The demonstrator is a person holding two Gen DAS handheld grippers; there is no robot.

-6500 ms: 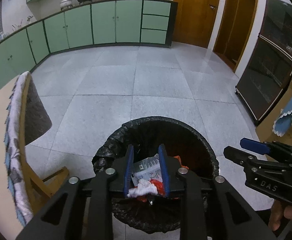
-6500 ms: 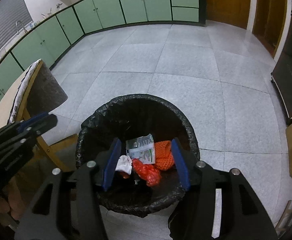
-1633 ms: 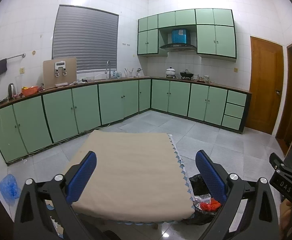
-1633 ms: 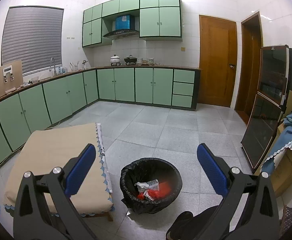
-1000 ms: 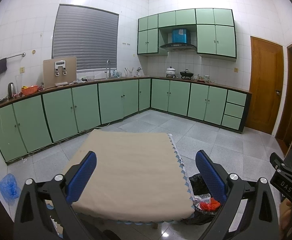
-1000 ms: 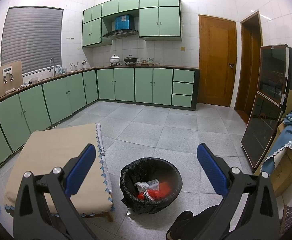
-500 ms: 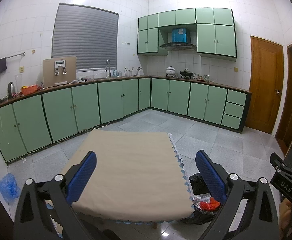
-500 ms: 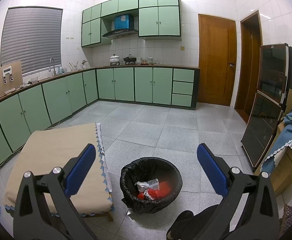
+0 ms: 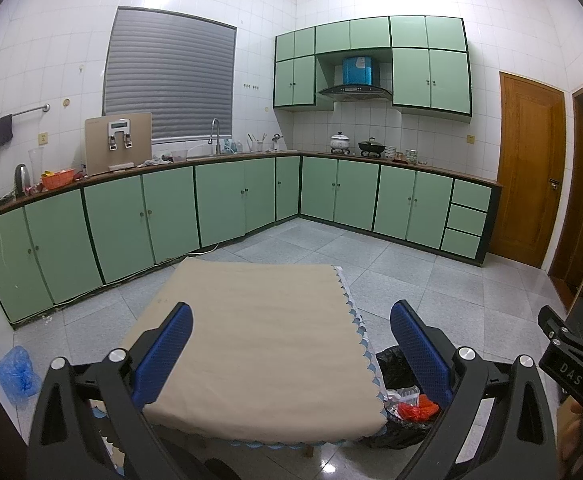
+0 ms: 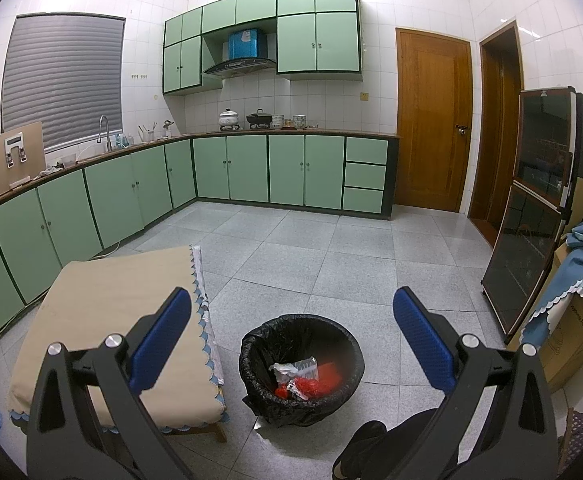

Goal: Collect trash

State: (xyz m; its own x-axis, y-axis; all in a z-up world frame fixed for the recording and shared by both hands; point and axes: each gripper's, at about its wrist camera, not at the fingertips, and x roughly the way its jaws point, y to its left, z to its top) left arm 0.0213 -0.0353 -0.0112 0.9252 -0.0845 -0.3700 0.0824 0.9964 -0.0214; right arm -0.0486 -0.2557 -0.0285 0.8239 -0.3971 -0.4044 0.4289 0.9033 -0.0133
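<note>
A black-lined trash bin (image 10: pixel 251 360) stands on the floor next to a low table (image 10: pixel 103 320) with a beige cloth. Red, orange and clear plastic trash (image 10: pixel 303 380) lies inside it. In the left wrist view the bin (image 9: pixel 391 362) peeks out right of the table (image 9: pixel 259 340), with trash (image 9: pixel 415 404) showing. My left gripper (image 9: pixel 291 348) is open and empty, held high over the table. My right gripper (image 10: pixel 291 340) is open and empty, high above the bin. The right gripper's body (image 9: pixel 571 364) shows at the left view's right edge.
Green cabinets (image 9: pixel 219 204) line the back and left walls. A wooden door (image 10: pixel 431 124) and a dark glass cabinet (image 10: pixel 531 216) are at right, with a cardboard box and blue cloth (image 10: pixel 579 284). A blue bag (image 9: pixel 15 372) lies on the floor left. A dark shoe (image 10: pixel 359 440) is near the bin.
Since 6.5 s ago both grippers have lifted up and back from the bin and opened wide. Over the last second nothing has visibly moved.
</note>
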